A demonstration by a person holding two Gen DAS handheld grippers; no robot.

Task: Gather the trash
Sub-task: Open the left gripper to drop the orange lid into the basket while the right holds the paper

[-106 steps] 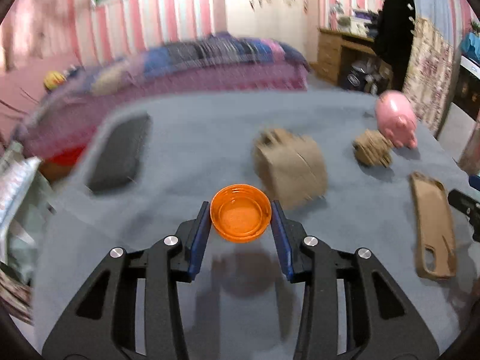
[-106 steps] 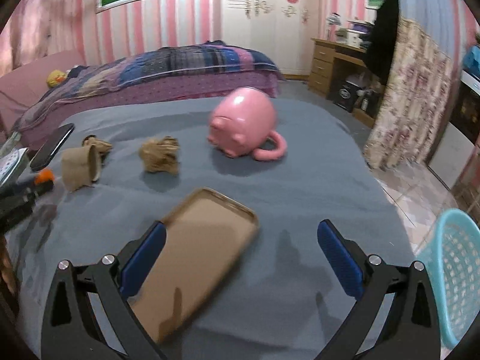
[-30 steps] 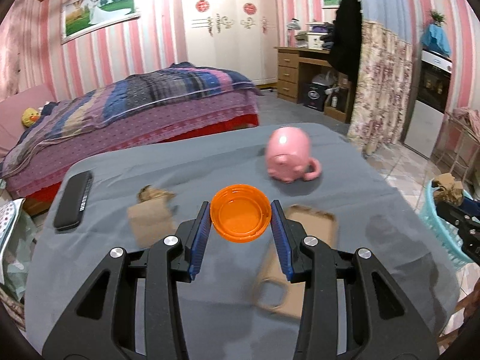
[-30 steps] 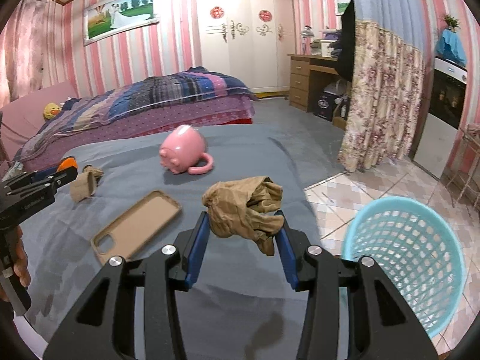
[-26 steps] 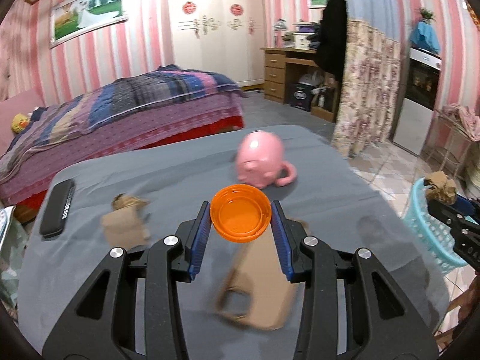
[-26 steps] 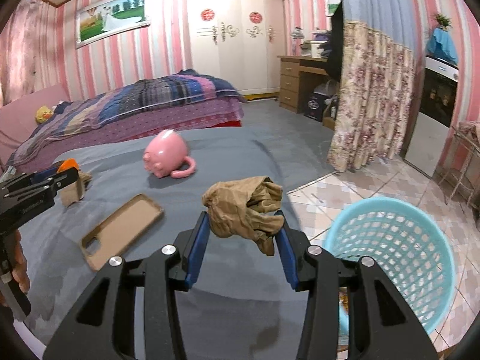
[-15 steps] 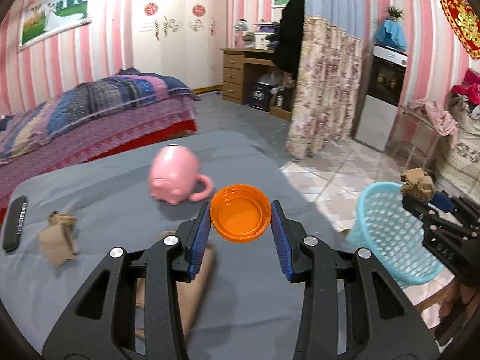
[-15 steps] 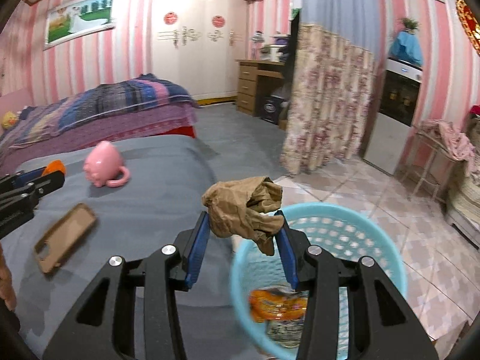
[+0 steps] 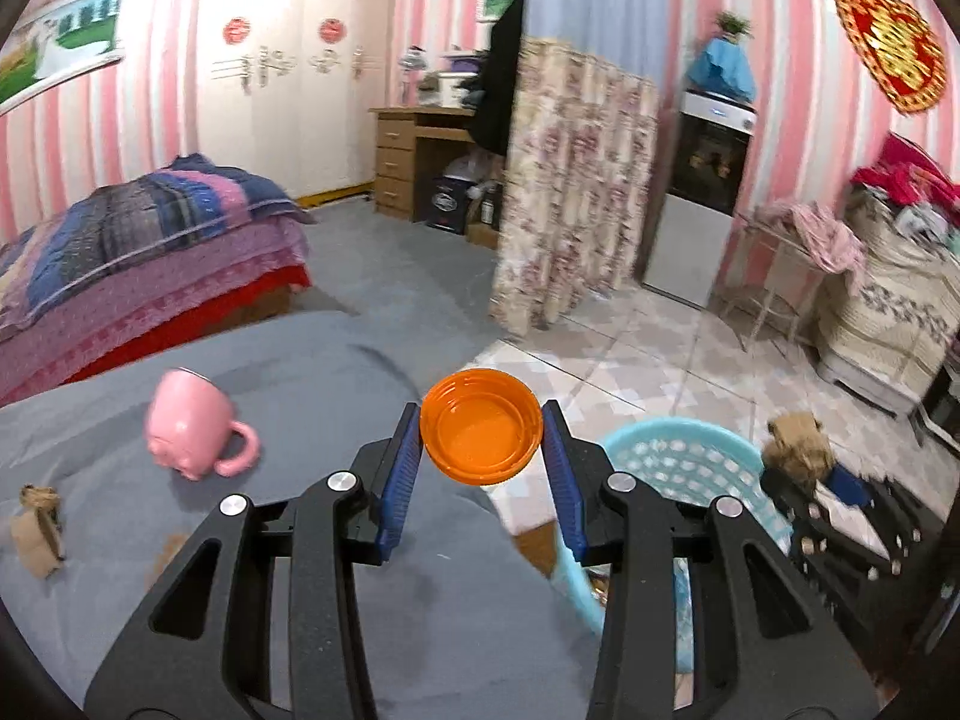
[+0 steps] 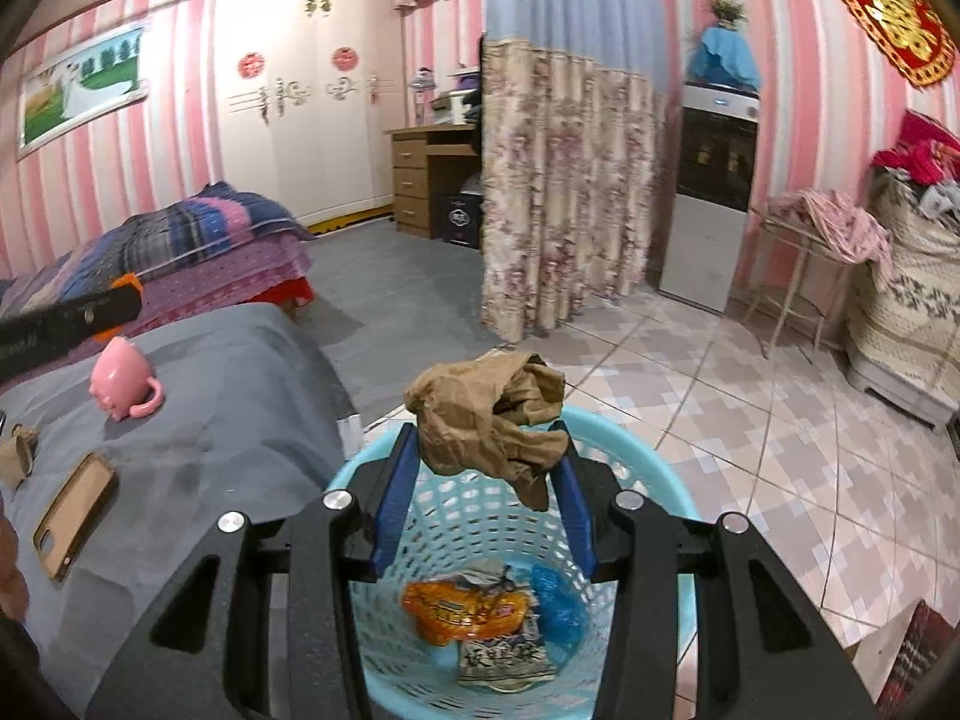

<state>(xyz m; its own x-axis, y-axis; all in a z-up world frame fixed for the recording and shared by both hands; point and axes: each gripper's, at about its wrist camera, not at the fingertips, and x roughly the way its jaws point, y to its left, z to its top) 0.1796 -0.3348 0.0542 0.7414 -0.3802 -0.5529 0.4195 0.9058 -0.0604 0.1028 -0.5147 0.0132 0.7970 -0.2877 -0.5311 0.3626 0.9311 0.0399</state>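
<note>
right wrist view: right gripper fingers clamp a crumpled brown paper wad directly above the blue mesh basket, wrappers already inside. left wrist view: left gripper fingers hold an orange cap over the grey surface edge, basket just right of it.

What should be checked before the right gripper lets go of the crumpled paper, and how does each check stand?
1. Right gripper shut on the crumpled brown paper: ok.
2. Paper over the blue basket opening: ok, seen from the right wrist view.
3. Room in the basket: ok, only a few wrappers on its bottom.
4. Left gripper shut on the orange cap: ok.
5. Cap over the basket: not ok, it hangs beside the rim.
6. Left gripper clear of the drop path: cannot tell.
</note>
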